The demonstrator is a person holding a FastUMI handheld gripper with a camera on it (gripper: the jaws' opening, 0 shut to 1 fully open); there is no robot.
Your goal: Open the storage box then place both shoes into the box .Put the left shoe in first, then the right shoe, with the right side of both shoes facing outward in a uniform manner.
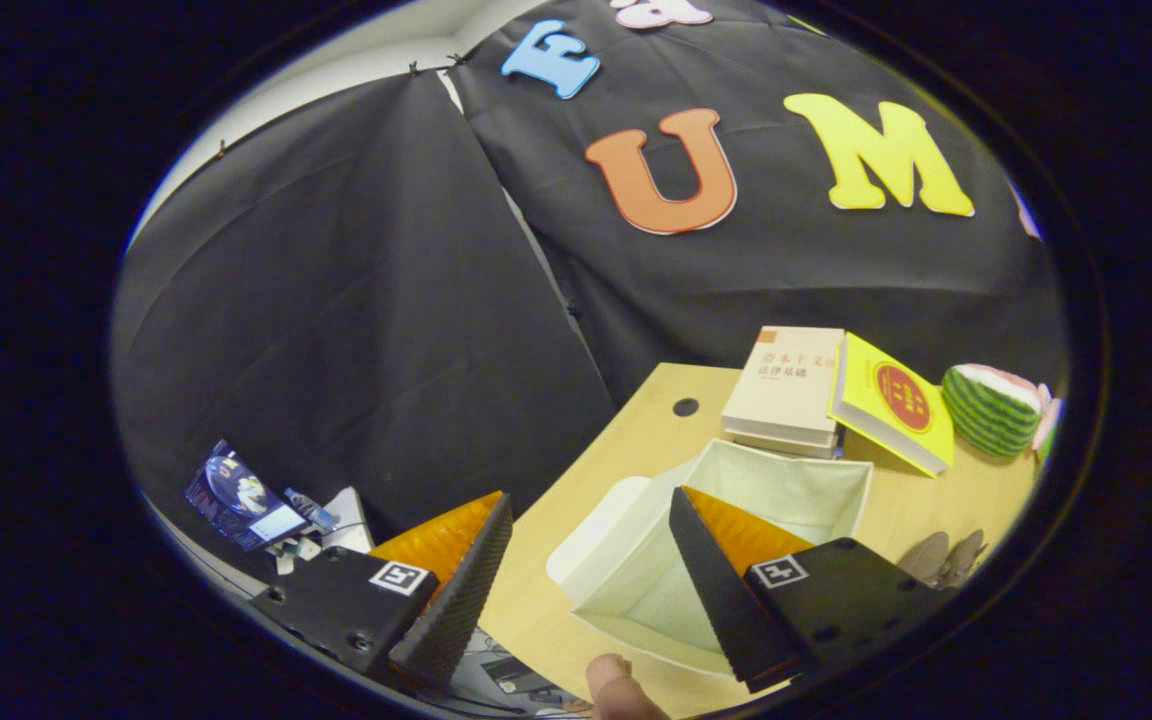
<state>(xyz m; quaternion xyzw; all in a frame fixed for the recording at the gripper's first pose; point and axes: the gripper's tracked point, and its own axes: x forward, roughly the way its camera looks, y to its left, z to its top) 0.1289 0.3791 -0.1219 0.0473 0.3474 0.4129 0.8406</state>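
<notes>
Landmark: the storage box (pixel 736 530), white fabric, open at the top, lid flap (pixel 596 535) folded out on its left side, sitting on the pale wooden surface (pixel 656 400). Left of the box, off the surface's edge and lower down, a small lit screen (pixel 241 500) with a few bits of clutter beside it; too small to tell more. Gripper (pixel 591 520) held above the near-left part of the box, jaws wide apart with nothing between them but the lid flap and bare surface below; the left finger hangs off the box's left, over the surface's edge, the right finger overlaps the box's interior. A fingertip (pixel 616 685) of the person shows near the box's closest corner, between the fingers. A dark round hole (pixel 685 407) in the surface lies beyond the box's left rear corner. Directly behind the box, a stack of pale books (pixel 786 385); leaning against it on the right, a yellow book (pixel 891 405). Further right of that, a watermelon-patterned object (pixel 991 410). Right of the box, near the surface's front, a brownish shoe (pixel 946 560), partly hidden by the right finger; cannot tell if one or two.
</notes>
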